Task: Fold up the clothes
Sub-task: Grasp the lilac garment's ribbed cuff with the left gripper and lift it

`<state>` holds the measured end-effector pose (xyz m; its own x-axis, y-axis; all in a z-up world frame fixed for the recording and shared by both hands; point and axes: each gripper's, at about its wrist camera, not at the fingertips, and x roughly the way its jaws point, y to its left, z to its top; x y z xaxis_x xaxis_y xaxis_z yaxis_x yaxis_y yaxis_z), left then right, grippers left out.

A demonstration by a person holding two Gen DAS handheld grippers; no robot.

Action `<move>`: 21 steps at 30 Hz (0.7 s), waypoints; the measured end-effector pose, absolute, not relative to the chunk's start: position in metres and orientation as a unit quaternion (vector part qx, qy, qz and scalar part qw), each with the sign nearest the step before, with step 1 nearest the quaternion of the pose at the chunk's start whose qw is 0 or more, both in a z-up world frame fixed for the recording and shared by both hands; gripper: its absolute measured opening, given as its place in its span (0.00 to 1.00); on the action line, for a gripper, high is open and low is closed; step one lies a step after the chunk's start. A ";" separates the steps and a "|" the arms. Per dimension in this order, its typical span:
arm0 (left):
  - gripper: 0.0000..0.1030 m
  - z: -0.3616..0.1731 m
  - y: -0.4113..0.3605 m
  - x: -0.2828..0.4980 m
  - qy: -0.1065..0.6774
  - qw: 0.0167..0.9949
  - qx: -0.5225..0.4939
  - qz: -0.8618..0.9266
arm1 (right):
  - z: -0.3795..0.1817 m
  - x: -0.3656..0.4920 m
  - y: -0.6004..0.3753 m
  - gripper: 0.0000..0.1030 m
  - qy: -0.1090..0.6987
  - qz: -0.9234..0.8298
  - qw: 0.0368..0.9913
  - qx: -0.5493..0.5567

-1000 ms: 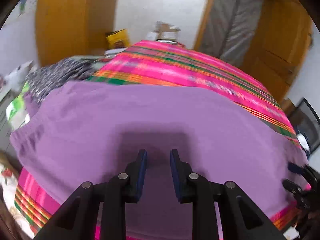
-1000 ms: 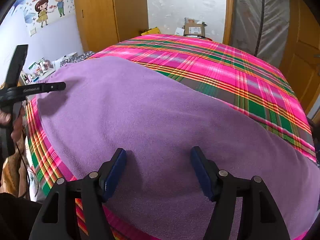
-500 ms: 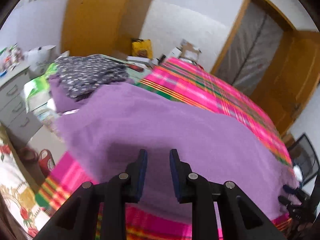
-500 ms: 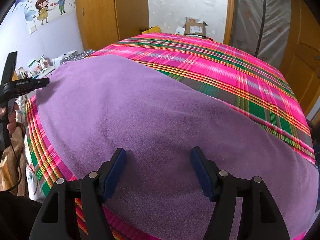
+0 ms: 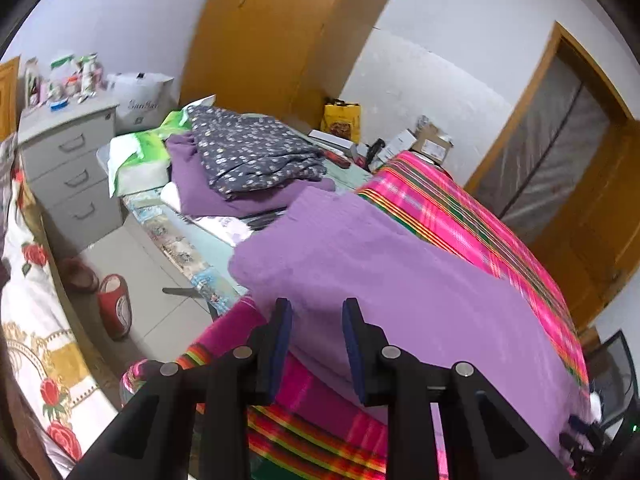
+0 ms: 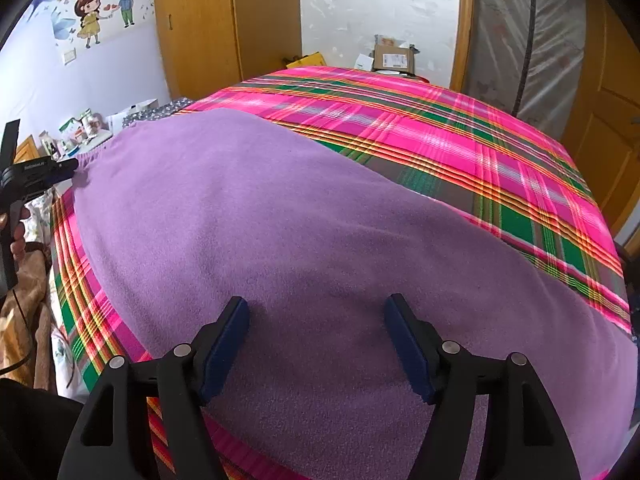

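A purple fleece garment [image 6: 280, 220] lies spread flat on the pink and green plaid bedcover [image 6: 440, 128]. My right gripper [image 6: 316, 312] hovers over the garment near its front edge, open wide with nothing between its fingers. My left gripper [image 5: 316, 312] hangs over the left near corner of the same garment [image 5: 400, 280], where the cloth meets the plaid bedcover [image 5: 460, 216]. Its jaws are opening; the cloth edge shows through the gap, and the pads do not press on it. The right wrist view shows the left gripper [image 6: 68, 166] at the garment's far left edge, held by a hand [image 6: 16, 236].
Beside the bed's left end lies a pile of folded clothes, a dark floral piece [image 5: 256, 152] on a purple one [image 5: 208, 188]. A grey drawer cabinet [image 5: 68, 172] and red slippers [image 5: 116, 304] stand on the floor. Boxes [image 6: 394, 56] sit beyond the bed's far end.
My left gripper has slid left along the garment to its left corner and rolled, and its jaws stand slightly wider. The right gripper has not moved.
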<state>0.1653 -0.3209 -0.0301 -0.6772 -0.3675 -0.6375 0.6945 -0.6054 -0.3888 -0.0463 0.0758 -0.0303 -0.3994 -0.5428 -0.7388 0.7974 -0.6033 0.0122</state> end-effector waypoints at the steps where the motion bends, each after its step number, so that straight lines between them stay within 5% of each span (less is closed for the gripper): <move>1: 0.26 -0.033 -0.326 0.166 0.328 0.315 0.255 -0.853 | -0.030 -0.047 0.076 0.71 0.175 -0.818 0.410 0.364; 21: 0.43 -0.085 -0.396 0.179 0.519 0.219 0.196 -0.802 | -0.031 -0.044 0.075 0.71 0.176 -0.819 0.408 0.363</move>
<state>0.1785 -0.3959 -0.0847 -0.8266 -0.1482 -0.5429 0.5560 -0.3646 -0.7470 -0.0445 0.0750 -0.0306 -0.4039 -0.5412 -0.7376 0.7963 -0.6049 0.0078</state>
